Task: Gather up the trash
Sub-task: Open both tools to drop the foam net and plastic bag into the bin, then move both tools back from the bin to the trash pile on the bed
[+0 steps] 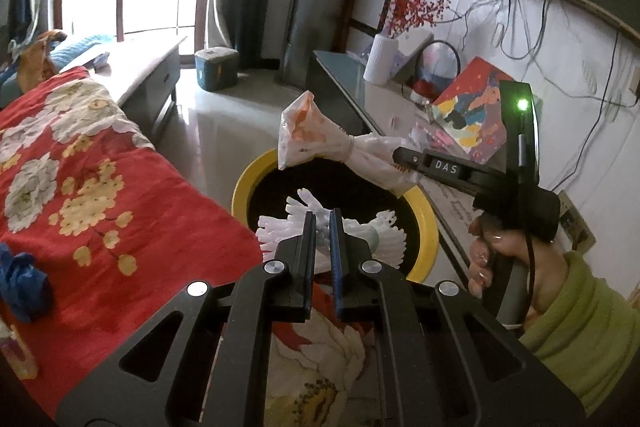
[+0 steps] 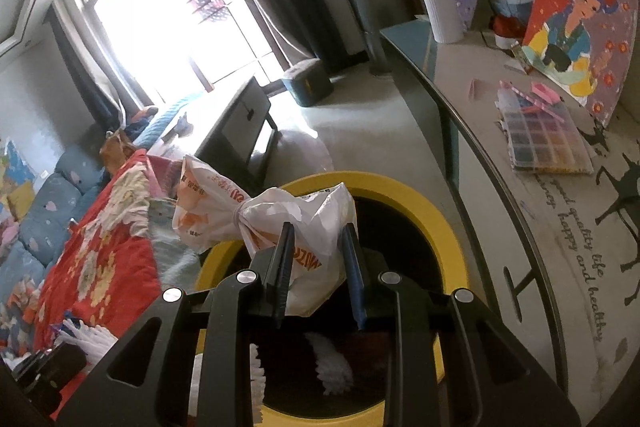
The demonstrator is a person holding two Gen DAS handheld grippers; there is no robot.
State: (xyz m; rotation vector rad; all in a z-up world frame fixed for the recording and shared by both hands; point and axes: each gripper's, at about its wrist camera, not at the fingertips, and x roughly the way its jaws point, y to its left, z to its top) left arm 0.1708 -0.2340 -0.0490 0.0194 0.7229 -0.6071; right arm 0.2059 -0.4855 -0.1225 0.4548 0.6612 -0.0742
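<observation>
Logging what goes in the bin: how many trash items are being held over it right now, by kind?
Tied plastic bag, held by right gripper: 1
White frilly paper bundle, held by left gripper: 1
Total: 2, both above the yellow-rimmed bin.

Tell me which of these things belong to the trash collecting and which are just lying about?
Part of the job:
- knotted plastic bag, held in the right gripper
- white frilly paper, held in the left gripper
- yellow-rimmed bin

Just lying about:
- red floral blanket
- white vase
- painting

bin (image 1: 426,223) between bed (image 1: 100,187) and desk (image 2: 520,187) | bag (image 2: 280,223) above bin | vase (image 2: 442,11) on desk
</observation>
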